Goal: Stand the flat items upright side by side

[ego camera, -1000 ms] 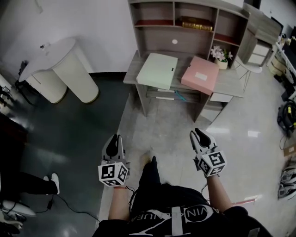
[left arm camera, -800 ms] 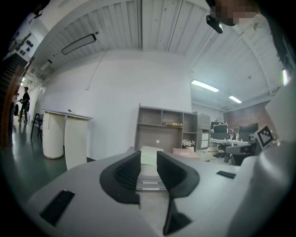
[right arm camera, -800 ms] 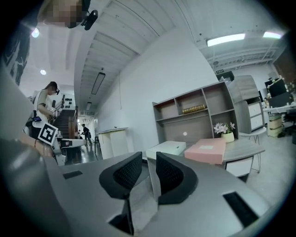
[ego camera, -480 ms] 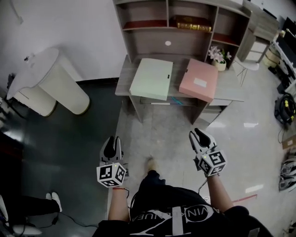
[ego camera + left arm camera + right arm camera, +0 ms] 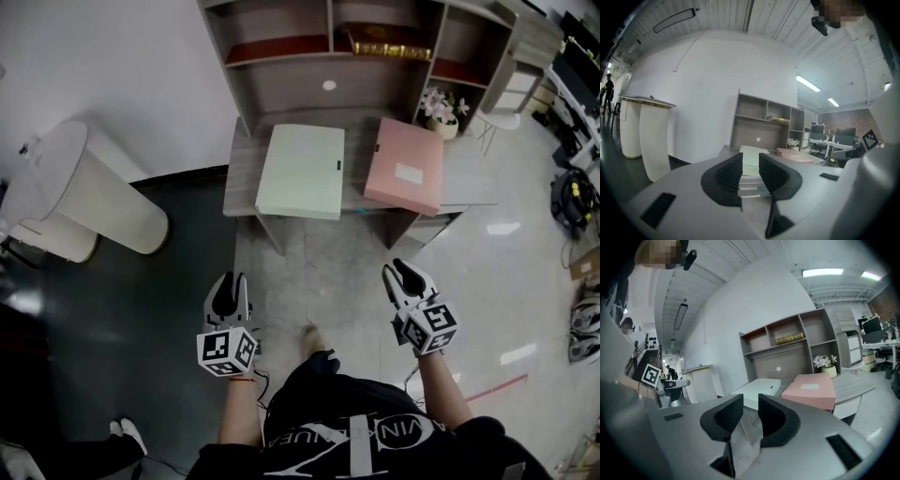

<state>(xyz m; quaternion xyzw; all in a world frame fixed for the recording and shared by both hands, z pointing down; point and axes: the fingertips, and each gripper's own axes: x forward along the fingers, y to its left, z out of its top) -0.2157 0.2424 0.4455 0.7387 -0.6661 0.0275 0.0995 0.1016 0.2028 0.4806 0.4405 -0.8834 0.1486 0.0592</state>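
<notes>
Still approaching: flat pale-green box (image 5: 302, 171) and flat pink box (image 5: 405, 176) neared at twelve o'clock; left gripper (image 5: 228, 287) jaws had just parted, right gripper (image 5: 404, 277) ajar, both empty.

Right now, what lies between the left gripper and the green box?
Only bare floor, up to the desk bearing the green box; head view shows it.

Even overhead light, dark fisheye corners

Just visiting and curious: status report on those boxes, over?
Left hand-held gripper empty, jaws just opened; right hand-held gripper empty, open. Green box, pink box flat on desk, untouched. Nothing in the way.
</notes>
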